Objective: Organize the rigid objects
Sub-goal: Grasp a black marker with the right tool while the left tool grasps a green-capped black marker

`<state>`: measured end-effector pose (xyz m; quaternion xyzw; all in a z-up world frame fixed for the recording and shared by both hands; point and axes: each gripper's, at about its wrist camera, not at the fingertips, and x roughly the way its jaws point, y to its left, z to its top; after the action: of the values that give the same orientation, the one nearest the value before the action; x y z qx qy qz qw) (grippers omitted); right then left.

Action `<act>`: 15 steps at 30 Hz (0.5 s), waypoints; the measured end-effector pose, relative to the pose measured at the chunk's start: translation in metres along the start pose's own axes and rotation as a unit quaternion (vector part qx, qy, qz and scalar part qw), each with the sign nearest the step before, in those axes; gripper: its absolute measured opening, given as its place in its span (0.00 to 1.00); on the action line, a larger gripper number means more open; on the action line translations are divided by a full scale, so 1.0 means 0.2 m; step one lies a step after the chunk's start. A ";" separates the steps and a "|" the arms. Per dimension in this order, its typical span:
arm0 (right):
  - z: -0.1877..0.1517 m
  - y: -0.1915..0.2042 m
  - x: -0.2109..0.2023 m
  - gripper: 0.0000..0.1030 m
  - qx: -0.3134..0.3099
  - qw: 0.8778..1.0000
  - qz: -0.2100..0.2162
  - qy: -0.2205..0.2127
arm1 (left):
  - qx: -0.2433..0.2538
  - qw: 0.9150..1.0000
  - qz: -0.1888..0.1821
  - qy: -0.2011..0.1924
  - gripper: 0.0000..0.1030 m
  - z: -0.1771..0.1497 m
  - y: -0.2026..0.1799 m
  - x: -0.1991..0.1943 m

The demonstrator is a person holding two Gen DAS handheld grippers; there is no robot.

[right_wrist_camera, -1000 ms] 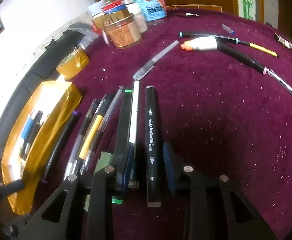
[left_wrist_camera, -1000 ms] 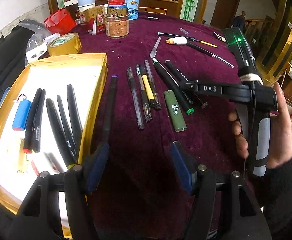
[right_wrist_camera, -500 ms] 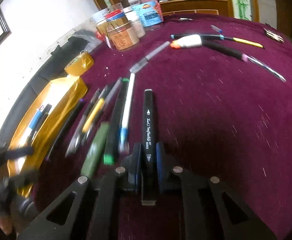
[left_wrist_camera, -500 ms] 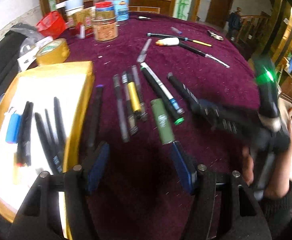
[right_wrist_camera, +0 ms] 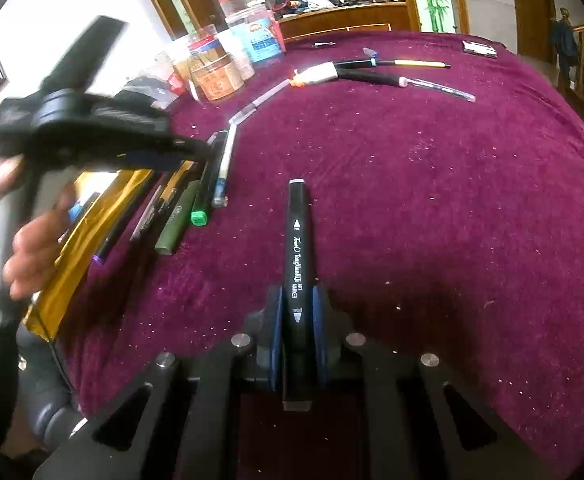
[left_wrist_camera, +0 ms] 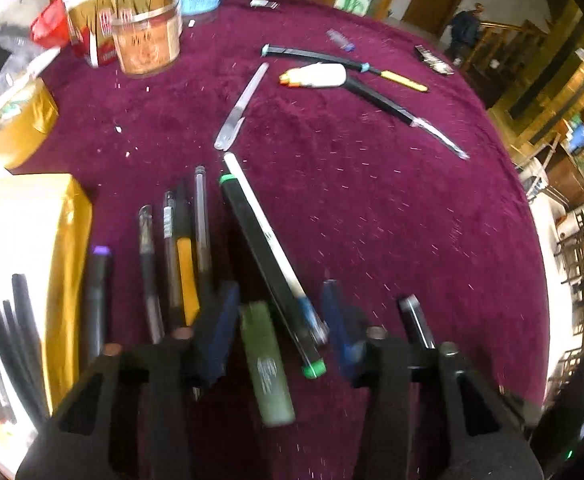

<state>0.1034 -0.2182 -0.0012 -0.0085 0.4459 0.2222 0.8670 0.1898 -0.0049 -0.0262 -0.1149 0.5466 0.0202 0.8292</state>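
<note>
We're riding both wrists here, each looking steeply down, close over the maroon worktop (left_wrist_camera: 372, 200). Both views share the green lighter (left_wrist_camera: 269, 372) (right_wrist_camera: 177, 220), and our right view catches the left hand-held gripper (right_wrist_camera: 195, 148).

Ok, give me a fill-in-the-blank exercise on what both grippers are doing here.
1. The right gripper is shut on a black ___.
2. The olive-green lighter lies between the open pads of the ___ gripper.
3. The marker beside the lighter has ___ end caps.
4. The tablecloth is ___.

Missing words: art marker; left; green; maroon
</note>
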 end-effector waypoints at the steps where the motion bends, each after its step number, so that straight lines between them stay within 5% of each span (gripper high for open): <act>1: 0.00 0.01 0.01 0.13 -0.002 1.000 0.002 0.001 | -0.006 1.000 0.002 0.006 0.34 0.02 0.01 0.03; 9: -0.02 0.00 0.00 0.13 -0.003 1.000 0.023 0.001 | -0.032 0.999 -0.014 0.025 0.16 0.03 0.04 0.12; 15: -0.01 -0.02 0.01 0.13 0.005 0.999 0.044 0.002 | -0.022 0.999 -0.034 0.033 0.16 0.00 -0.02 0.14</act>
<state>0.1031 -0.2215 -0.0044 0.0151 0.4486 0.2578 0.8556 0.2012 -0.0104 -0.0507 -0.1525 0.5693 0.0005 0.8079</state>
